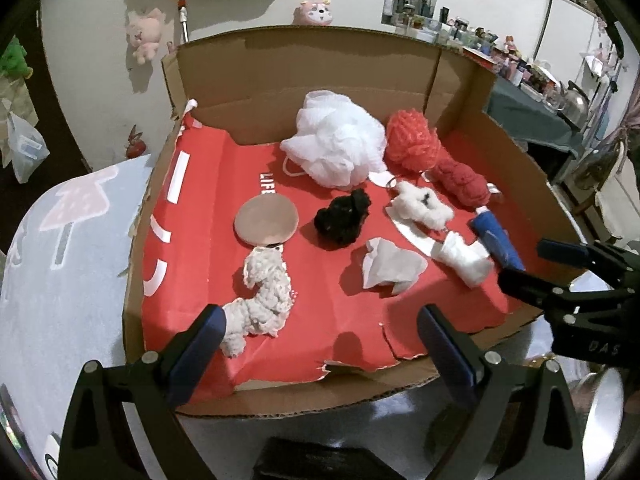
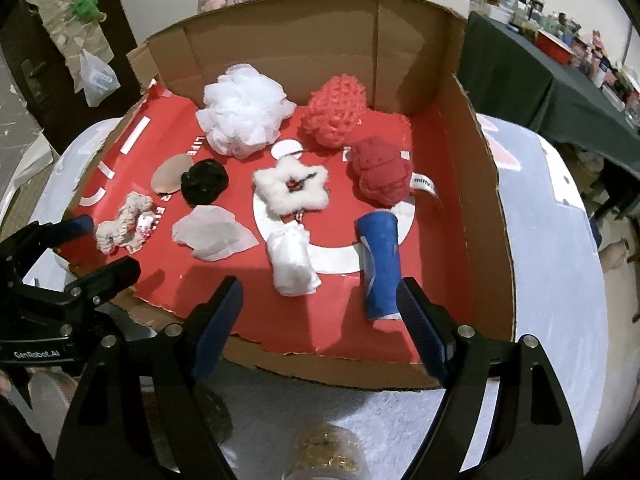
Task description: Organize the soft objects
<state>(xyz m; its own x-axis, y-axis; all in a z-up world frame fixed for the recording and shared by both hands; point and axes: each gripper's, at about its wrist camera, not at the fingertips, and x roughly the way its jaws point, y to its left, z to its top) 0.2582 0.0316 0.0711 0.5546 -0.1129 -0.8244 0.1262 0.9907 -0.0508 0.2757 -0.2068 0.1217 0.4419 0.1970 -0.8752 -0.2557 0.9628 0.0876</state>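
Several soft objects lie on the red floor of an open cardboard box (image 1: 304,60) (image 2: 486,184): a white mesh pouf (image 1: 334,138) (image 2: 244,110), a red mesh scrubber (image 1: 410,136) (image 2: 336,110), a red knitted piece (image 1: 462,180) (image 2: 380,174), a white fluffy star (image 1: 422,204) (image 2: 292,190), a black scrunchie (image 1: 342,218) (image 2: 204,182), a round beige pad (image 1: 266,220) (image 2: 170,174), a cream knitted scrunchie (image 1: 262,294) (image 2: 126,224), a crumpled white sheet (image 1: 390,266) (image 2: 212,232), a white wad (image 1: 464,258) (image 2: 292,260) and a blue roll (image 1: 498,242) (image 2: 380,264). My left gripper (image 1: 320,334) (image 2: 98,246) is open and empty at the box's front edge, its left finger beside the cream scrunchie. My right gripper (image 2: 320,300) (image 1: 532,266) is open and empty, its right finger close to the blue roll.
The box sits on a pale patterned cloth (image 1: 60,240) (image 2: 560,240). Plush toys (image 1: 146,32) hang on the wall behind. A cluttered dark table (image 2: 560,68) stands at the right. A jar with gold bits (image 2: 324,452) is below the right gripper.
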